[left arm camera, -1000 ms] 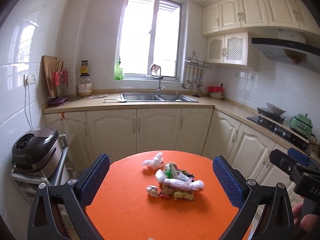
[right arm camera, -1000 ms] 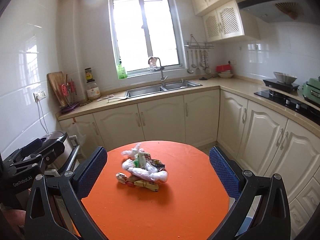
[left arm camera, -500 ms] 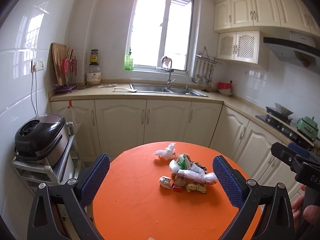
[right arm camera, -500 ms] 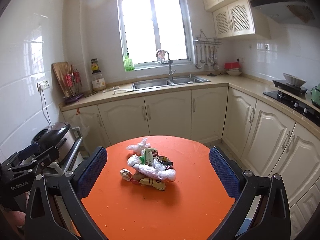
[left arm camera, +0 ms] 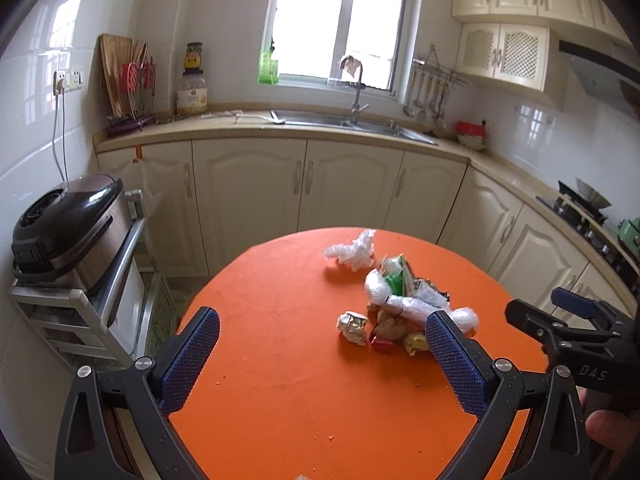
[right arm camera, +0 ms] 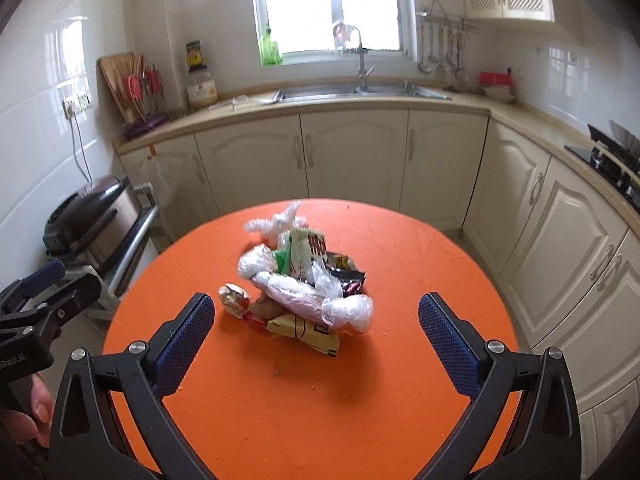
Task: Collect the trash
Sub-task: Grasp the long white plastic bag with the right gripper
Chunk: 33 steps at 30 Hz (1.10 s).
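1. Far left, off the orange worktop [left arm camera: 280, 360]: rice cooker [left arm camera: 64, 224] on a metal rack [left arm camera: 100, 280], well apart from the trash; no bin in view anywhere, so no telling where the pickings should go.
2. Left tongs [left arm camera: 320, 344]: spread wide, holding nothing, hovering over the near left part of the worktop, short of the trash.
3. Crumpled foil ball [left arm camera: 352, 326]: nearest loose piece to the left tongs, just beside the main heap; probably light and springy, so likely to squirt out of a pinch made off-centre.
4. White tissue wad [left arm camera: 354, 250]: behind the heap towards the far edge; risk of being nudged off the rim by a careless reach across the pile.
5. Trash heap [right arm camera: 304, 284]: near the worktop's middle, a clear plastic bag roll [right arm camera: 312, 300] lying over wrappers and a yellow packet [right arm camera: 308, 332]; a grab at the slippery plastic alone would probably drag the heap and scatter the small pieces underneath.
6. Right tongs [right arm camera: 316, 332]: also spread wide and empty, aimed at the heap from the near side.
7. Both tongs facing the same heap: risk of clashing if closing in together.
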Each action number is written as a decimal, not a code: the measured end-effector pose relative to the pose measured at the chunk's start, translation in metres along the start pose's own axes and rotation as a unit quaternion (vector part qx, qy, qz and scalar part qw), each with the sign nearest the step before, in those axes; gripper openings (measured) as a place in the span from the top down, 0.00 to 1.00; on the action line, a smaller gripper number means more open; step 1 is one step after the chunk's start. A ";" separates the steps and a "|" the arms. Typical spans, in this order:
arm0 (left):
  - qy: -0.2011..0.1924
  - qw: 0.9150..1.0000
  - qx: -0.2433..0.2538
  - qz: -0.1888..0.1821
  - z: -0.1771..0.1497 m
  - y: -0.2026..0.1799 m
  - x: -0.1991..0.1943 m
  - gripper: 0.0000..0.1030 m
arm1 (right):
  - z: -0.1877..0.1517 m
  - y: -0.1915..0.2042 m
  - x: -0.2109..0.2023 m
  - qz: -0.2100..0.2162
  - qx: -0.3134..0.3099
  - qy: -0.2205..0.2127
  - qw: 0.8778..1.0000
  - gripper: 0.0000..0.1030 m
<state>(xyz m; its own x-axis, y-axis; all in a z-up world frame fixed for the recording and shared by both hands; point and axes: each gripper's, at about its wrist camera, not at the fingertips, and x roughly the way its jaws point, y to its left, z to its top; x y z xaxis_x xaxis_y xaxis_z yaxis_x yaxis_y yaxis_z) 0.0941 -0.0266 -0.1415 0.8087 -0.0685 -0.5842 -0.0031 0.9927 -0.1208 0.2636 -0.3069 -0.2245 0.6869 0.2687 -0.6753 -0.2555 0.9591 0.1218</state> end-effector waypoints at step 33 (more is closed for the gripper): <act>0.114 0.993 0.014 0.005 0.047 -0.023 0.225 0.01 | -0.011 0.008 0.145 0.046 -0.133 0.111 0.984 0.57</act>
<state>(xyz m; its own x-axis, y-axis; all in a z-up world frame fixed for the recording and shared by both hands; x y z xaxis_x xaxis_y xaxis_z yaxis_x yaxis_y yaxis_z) 0.3042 -0.0598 -0.2324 0.6549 -0.0760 -0.7519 0.0081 0.9956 -0.0935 0.3539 -0.2612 -0.3297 0.4952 0.2996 -0.8155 -0.4987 0.8667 0.0156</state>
